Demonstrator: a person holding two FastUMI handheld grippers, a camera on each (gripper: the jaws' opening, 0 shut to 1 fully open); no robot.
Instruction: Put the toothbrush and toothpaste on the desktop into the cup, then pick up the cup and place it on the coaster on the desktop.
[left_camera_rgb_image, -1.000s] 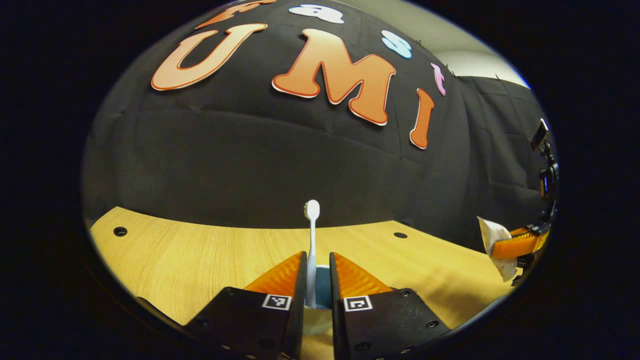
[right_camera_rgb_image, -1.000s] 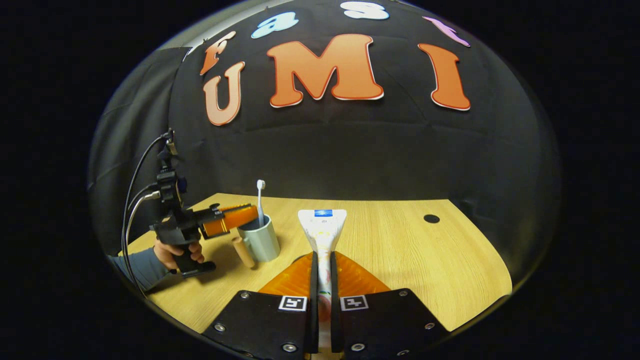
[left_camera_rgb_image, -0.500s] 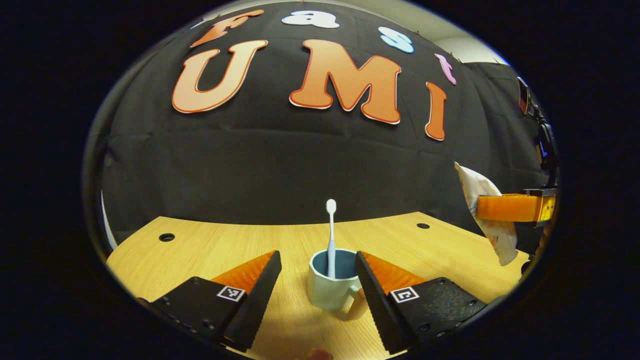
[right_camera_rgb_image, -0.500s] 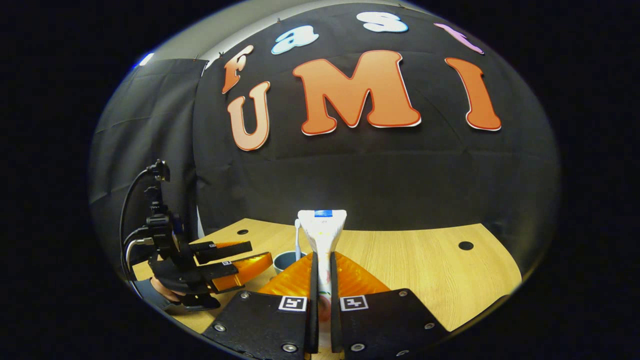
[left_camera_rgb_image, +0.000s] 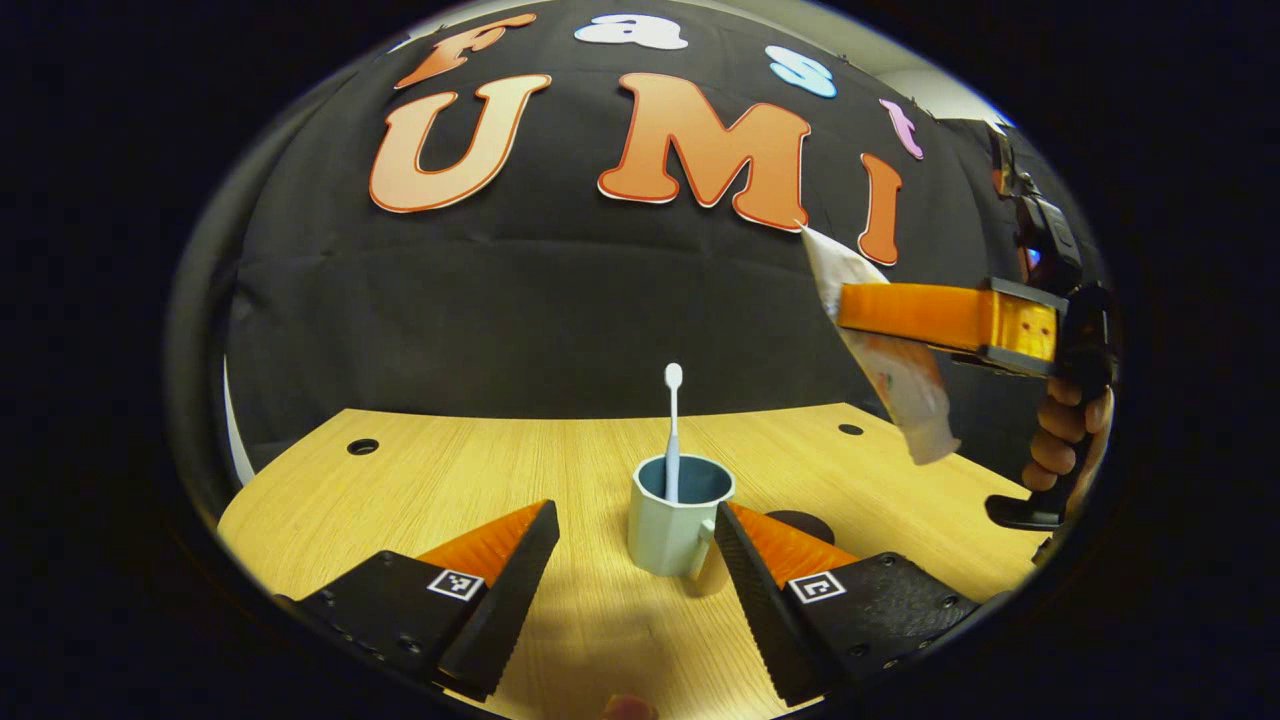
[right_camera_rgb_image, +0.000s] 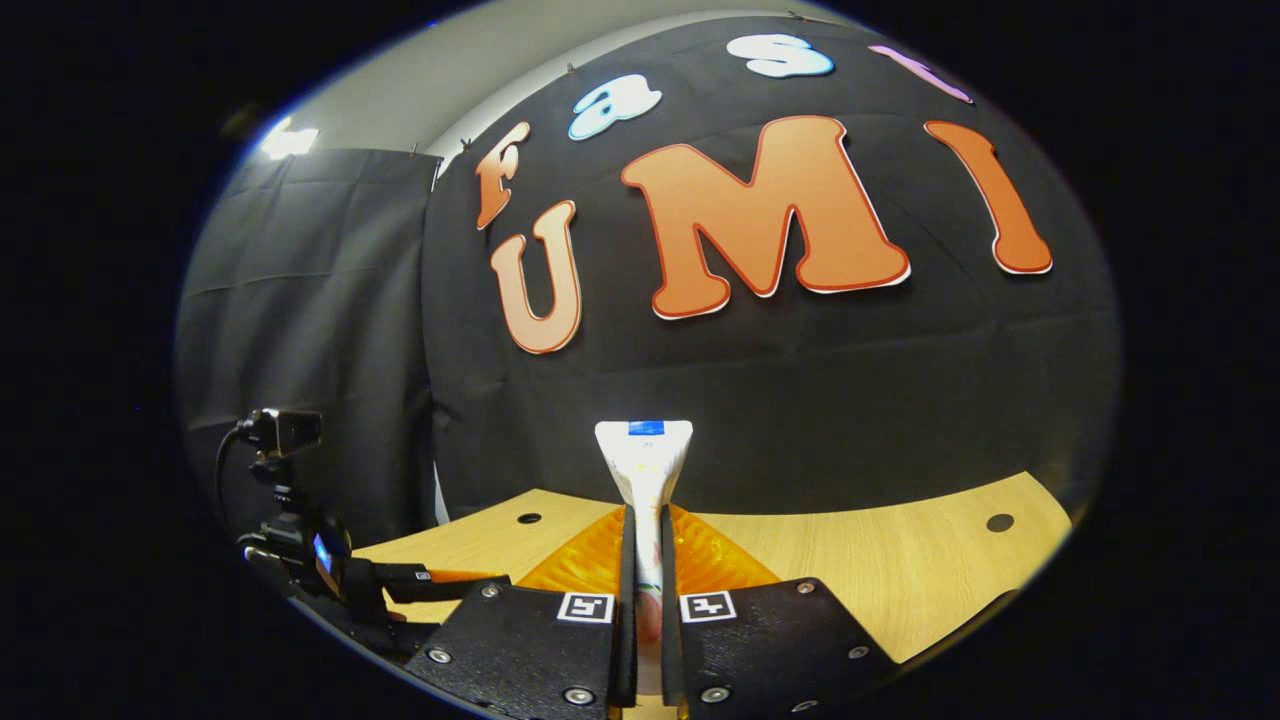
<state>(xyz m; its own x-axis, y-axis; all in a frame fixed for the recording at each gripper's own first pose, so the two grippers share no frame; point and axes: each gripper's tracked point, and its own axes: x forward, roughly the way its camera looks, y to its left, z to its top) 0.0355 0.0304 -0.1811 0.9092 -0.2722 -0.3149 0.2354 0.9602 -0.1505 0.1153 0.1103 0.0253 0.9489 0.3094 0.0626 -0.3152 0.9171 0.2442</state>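
A pale cup (left_camera_rgb_image: 665, 525) with a tan handle stands on the wooden table (left_camera_rgb_image: 450, 480), and the white toothbrush (left_camera_rgb_image: 673, 415) stands upright inside it. My left gripper (left_camera_rgb_image: 632, 525) is open, its fingers either side of the cup and a little short of it. A dark round coaster (left_camera_rgb_image: 800, 522) lies just right of the cup, partly behind one finger. My right gripper (right_camera_rgb_image: 645, 520) is shut on the white toothpaste tube (right_camera_rgb_image: 645, 465). In the left gripper view that right gripper (left_camera_rgb_image: 850, 305) holds the toothpaste tube (left_camera_rgb_image: 890, 370) tilted in the air, above and right of the cup.
Small round holes (left_camera_rgb_image: 362, 446) dot the table's far part. A hand (left_camera_rgb_image: 1065, 440) grips the right gripper's handle at the right edge. In the right gripper view the left gripper (right_camera_rgb_image: 420, 585) shows low at the left, with a camera and cables above it.
My left gripper let go of the toothbrush, opened wide and backed off, leaving the brush standing in the cup. The right gripper rose with the toothpaste and came closer to the cup.
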